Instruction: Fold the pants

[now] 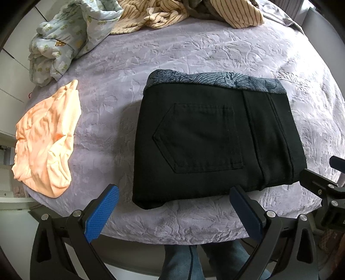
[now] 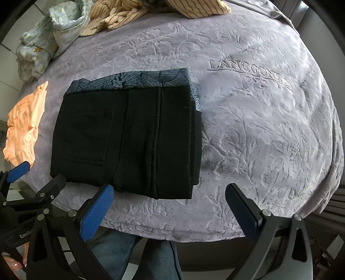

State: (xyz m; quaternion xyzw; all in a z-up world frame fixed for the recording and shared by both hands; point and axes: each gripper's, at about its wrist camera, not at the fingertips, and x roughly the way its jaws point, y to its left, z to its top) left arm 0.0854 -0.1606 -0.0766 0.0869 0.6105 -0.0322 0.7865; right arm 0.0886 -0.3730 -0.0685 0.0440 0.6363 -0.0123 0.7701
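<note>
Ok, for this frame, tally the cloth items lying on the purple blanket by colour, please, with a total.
Black folded pants: 1
Blue patterned garment under the pants: 1
Peach garment: 1
Pale printed garment: 1
Cream striped clothing: 1 heap; pieces within it cannot be told apart
Total: 5

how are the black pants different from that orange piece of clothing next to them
The black pants are folded into a neat, flat rectangle, with a back pocket facing up; the orange garment lies crumpled and wrinkled. The pants are dark with a patterned blue-grey band along the far edge; the orange garment is plain and pale. Both rest on the lilac blanket, untouched by either gripper.
</note>
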